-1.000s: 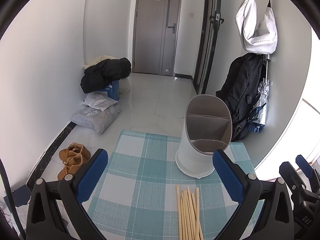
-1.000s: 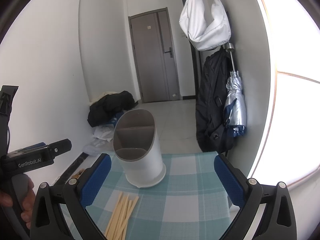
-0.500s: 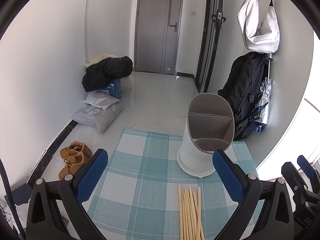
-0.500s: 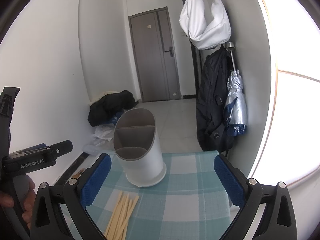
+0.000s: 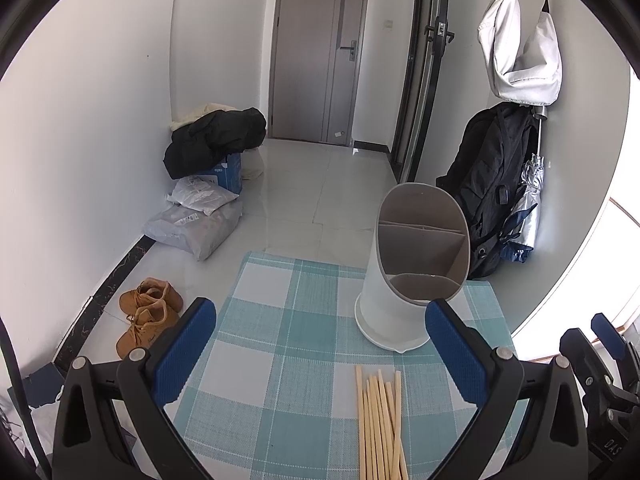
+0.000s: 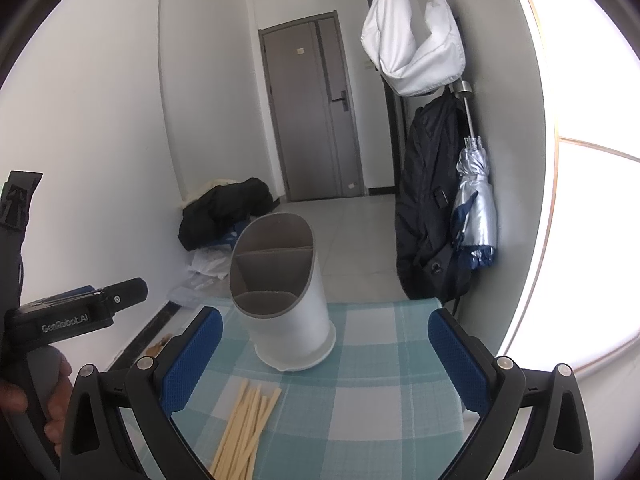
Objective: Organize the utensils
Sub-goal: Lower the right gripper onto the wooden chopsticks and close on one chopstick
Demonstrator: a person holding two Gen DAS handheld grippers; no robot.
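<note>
Two hand-held grippers above a small table covered by a teal-and-white checked cloth. The left gripper hangs over the near part of the cloth, its blue-padded jaws spread wide with nothing between them; the right gripper hangs likewise, jaws spread wide and empty. A bundle of pale wooden chopsticks lies flat on the cloth at the near edge, its sticks roughly parallel and pointing away from the viewer; in the left wrist view it sits right of centre, in the right wrist view left of centre. Just beyond the chopsticks' far tips, apart from them, stands an upright white utensil holder with a slanted grey-lined mouth divided into compartments; all compartments that show are empty. The holder sits toward the far right of the cloth in the left wrist view and centre-left in the right wrist view. At the left edge of the right wrist view a person's hand grips the left gripper's handle. Background, beyond the table: a pair of brown boots on the tiled floor at left, a black backpack and a folded silver umbrella hanging on the right wall, a white bag above them, and a grey door at the far end.
</note>
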